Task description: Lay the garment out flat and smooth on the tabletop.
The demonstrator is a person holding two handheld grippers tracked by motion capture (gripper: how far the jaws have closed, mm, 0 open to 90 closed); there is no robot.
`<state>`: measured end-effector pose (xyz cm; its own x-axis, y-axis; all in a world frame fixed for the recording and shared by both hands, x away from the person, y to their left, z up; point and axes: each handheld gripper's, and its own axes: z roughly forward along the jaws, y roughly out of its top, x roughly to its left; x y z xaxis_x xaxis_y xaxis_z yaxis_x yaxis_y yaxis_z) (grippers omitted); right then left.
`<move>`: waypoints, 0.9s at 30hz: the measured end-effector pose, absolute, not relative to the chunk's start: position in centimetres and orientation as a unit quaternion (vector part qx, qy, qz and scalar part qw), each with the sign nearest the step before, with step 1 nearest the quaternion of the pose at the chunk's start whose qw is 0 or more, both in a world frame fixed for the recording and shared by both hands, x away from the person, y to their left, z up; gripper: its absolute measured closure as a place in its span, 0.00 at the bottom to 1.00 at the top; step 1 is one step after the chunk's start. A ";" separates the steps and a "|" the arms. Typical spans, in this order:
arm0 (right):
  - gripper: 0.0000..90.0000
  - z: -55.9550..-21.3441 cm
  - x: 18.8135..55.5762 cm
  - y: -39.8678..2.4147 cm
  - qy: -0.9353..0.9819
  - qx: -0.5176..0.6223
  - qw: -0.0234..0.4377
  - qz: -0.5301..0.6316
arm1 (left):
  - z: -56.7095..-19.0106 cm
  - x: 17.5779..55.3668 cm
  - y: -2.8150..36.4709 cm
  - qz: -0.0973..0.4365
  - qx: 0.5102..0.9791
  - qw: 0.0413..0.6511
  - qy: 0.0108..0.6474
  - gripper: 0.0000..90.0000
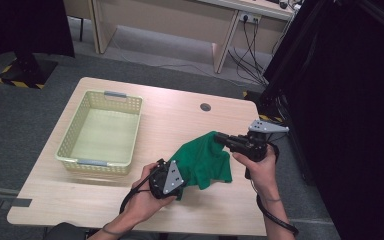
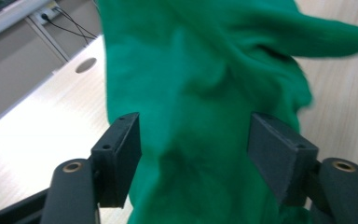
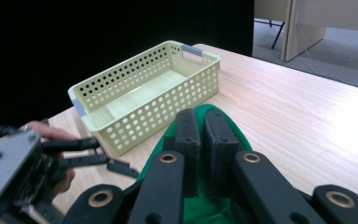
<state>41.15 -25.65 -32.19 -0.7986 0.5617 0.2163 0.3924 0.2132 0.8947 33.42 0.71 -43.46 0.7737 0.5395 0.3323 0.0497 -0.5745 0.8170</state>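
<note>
Green cloth (image 1: 203,159) lay just right of the basket (image 1: 101,131), soft, light; grab bunched folds. Right gripper (image 1: 221,138) clenched on its top edge, left gripper (image 1: 176,176) at its near side. Left gripper view: jaws spread, released, cloth (image 2: 200,93) between. Right gripper view: jaws pinched cloth (image 3: 200,205); bare table (image 3: 298,121) beyond the basket (image 3: 144,93).

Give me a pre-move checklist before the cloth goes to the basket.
1. Right gripper shut on the green cloth: ok.
2. Left gripper let go: ok, jaws apart, pads off the cloth that hangs between them.
3. Cloth fully off the table: not ok, its lower edge rests there.
4. Basket empty and upright: ok.
5. Path from cloth to basket free: ok, bare tabletop between them.
6. Cloth free of the left gripper's cable: cannot tell.
</note>
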 end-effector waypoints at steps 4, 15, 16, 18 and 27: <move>0.95 -32.2 42.3 -24.7 0.776 0.312 0.076 0.542 | -43.8 33.4 0.5 0.284 0.850 0.411 0.165 0.36; 0.95 -32.7 43.9 -22.9 0.777 0.324 0.070 0.535 | -43.6 35.2 0.4 0.298 0.839 0.408 0.201 0.51; 0.95 -32.8 44.0 -22.8 0.777 0.324 0.070 0.535 | -43.6 35.4 0.4 0.299 0.838 0.409 0.204 0.55; 0.95 -32.9 44.0 -22.6 0.777 0.325 0.068 0.535 | -43.5 35.8 0.3 0.298 0.835 0.413 0.209 0.63; 0.95 -33.6 44.6 -21.6 0.774 0.338 0.064 0.531 | -43.3 36.9 0.0 0.288 0.822 0.433 0.232 0.93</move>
<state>44.61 -21.60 -33.62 -0.7630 0.5920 0.2595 0.4557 0.2079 0.8655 36.90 -0.02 -43.31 0.7273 0.6301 0.2722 0.1319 -0.5175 0.8455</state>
